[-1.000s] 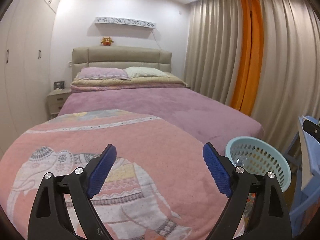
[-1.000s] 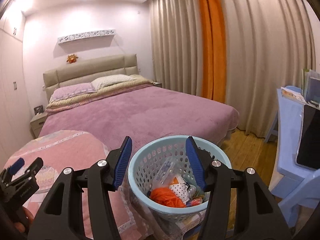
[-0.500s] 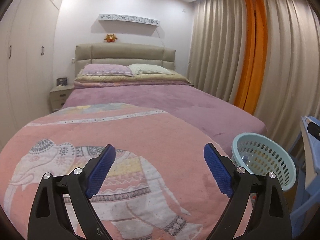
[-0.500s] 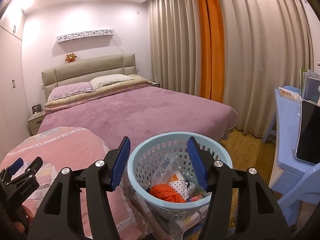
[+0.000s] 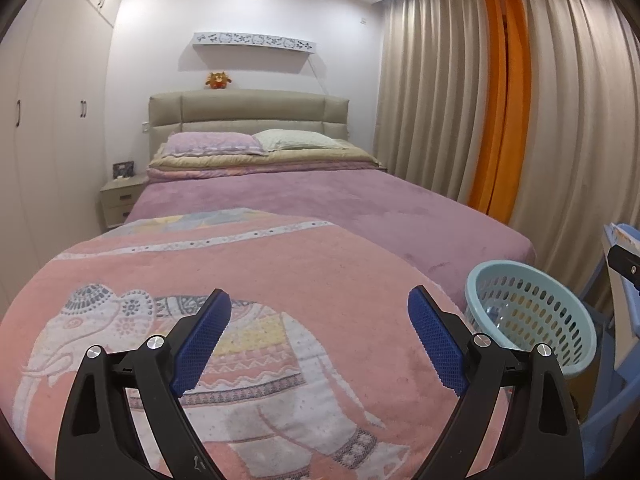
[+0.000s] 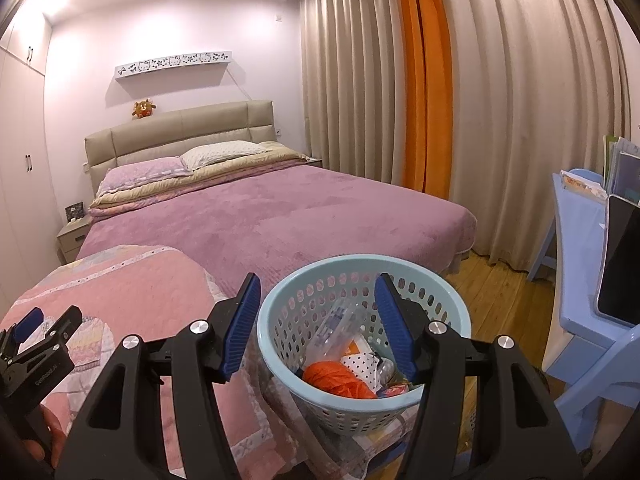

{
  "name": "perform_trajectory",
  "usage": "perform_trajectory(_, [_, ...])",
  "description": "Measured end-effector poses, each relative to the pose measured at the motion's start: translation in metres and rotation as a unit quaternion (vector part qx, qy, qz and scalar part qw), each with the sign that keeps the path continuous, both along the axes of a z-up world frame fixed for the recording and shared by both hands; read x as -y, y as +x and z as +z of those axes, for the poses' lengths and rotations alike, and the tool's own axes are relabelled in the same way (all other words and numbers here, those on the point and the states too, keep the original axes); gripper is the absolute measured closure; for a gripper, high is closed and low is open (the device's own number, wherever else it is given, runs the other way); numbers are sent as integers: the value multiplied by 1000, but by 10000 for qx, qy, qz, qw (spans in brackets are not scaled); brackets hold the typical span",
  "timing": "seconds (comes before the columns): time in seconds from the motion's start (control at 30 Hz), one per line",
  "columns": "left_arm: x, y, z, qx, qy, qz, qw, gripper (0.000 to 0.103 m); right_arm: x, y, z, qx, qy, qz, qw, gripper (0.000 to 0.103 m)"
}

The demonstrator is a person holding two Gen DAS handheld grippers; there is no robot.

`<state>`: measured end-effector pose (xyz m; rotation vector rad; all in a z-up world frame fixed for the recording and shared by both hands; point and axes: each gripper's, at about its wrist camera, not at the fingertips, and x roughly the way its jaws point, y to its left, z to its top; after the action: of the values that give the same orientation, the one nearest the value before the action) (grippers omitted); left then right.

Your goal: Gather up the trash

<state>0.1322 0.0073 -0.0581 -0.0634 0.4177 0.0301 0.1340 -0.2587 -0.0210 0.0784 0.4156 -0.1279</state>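
The light-blue basket [image 6: 362, 338] is sitting at the near right corner of the bed [image 6: 280, 216], beside the pink elephant blanket [image 5: 248, 304], and the right gripper [image 6: 318, 322] is hovering directly above its opening, so it is plainly the nearer tool. The basket's round mouth is facing upward, and both blue pads are framing it from above, spread wide with nothing between them. Inside, a crumpled orange lump [image 6: 338, 380], a clear plastic bottle [image 6: 340, 328], a dotted white scrap [image 6: 362, 362] and other small wrappers are lying loosely piled near the bottom. The left gripper [image 5: 318, 340] is hanging over the blanket, likewise parted and empty, with the basket [image 5: 528, 320] lying off to its right, well apart. No loose trash is showing on the bedding in either view, so collection is probably nearing its end, or more trash lies out of view.
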Motion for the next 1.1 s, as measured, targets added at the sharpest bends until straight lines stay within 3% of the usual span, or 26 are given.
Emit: perform_trajectory(1.1, [1, 5, -4, -184, 83, 48, 9998, 13, -17, 17, -25, -358, -8, 267, 9990, 46])
